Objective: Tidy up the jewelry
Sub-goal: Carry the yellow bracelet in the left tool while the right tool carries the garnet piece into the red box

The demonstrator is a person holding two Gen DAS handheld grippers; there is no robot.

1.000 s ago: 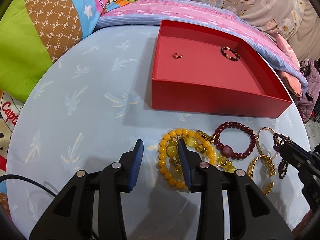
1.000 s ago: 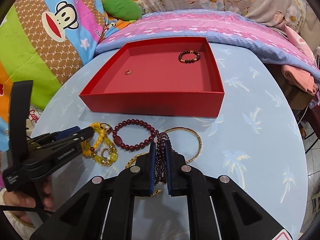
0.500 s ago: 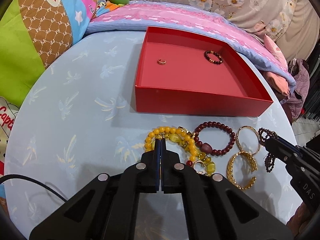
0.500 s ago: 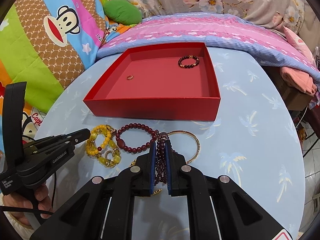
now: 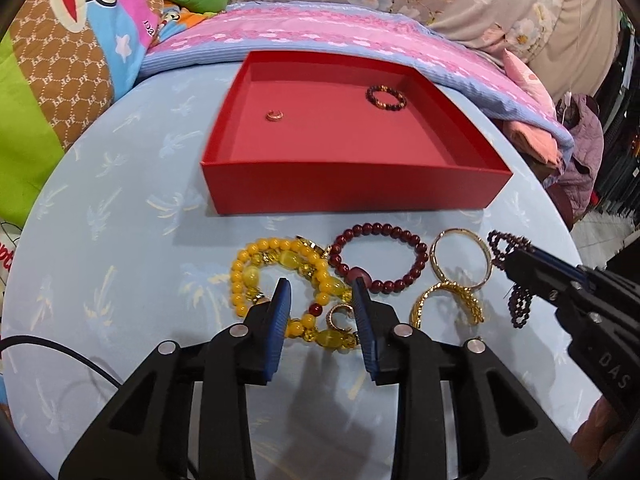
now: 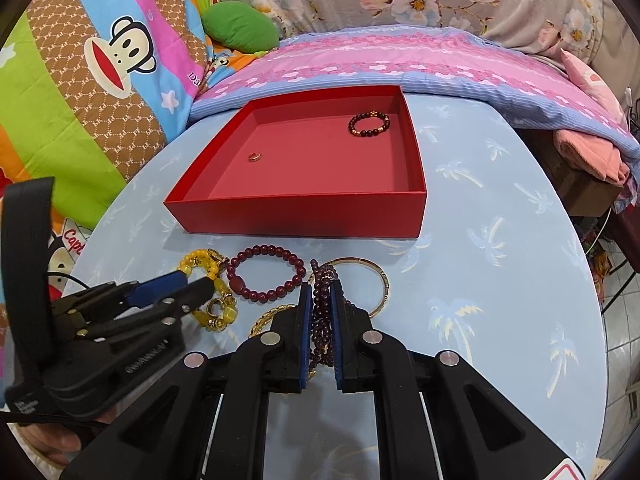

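Note:
A red tray [image 5: 352, 188] [image 6: 304, 216] sits on the light blue round table and holds a small gold ring [image 5: 275, 115] [image 6: 254, 156] and a dark bead bracelet [image 5: 386, 97] [image 6: 369, 123]. In front of it lie a yellow bead bracelet [image 5: 280, 276], a dark red bead bracelet [image 5: 378, 258] [image 6: 266, 276], a thin gold bangle [image 5: 460, 256] [image 6: 380, 284] and a gold cuff [image 5: 448, 304]. My left gripper [image 5: 322, 292] is open, its fingers straddling the yellow beads and a small gold ring [image 5: 340, 314]. My right gripper [image 6: 321, 292] is shut on a dark purple bead strand [image 6: 322, 312] [image 5: 516, 280].
Colourful cushions and a pink striped quilt [image 6: 400, 60] border the table at the back and left. The table's right edge [image 6: 592, 280] drops off to a tiled floor. A black cable [image 5: 60, 352] lies at the front left.
My left gripper was open, shut half a second ago, and has opened again over the yellow beads, further right. My right gripper keeps its hold on the purple strand.

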